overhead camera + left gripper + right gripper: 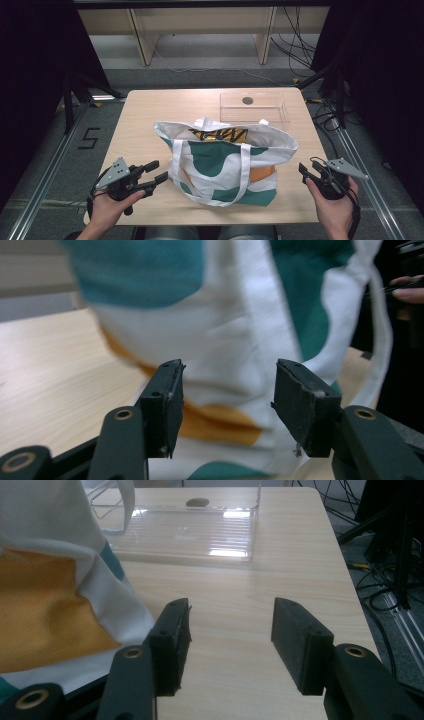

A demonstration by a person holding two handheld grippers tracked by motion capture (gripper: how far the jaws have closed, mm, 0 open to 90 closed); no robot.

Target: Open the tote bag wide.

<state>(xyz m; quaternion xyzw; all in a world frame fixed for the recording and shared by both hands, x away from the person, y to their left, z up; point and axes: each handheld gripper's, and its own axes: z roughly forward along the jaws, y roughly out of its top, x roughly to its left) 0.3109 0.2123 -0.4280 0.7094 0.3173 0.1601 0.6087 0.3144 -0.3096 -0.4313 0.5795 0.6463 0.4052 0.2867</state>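
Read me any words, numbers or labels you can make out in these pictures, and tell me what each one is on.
"5": dark mark on the floor left of the table, high view.
Black print on the yellow packet inside the tote bag: too blurred to read.
Tote bag: teal, white and orange shapes, no lettering.
Clear tray: none legible.

Black two-jaw left gripper (156, 170), right gripper (302, 170) (grey triangular plates), trailing cables
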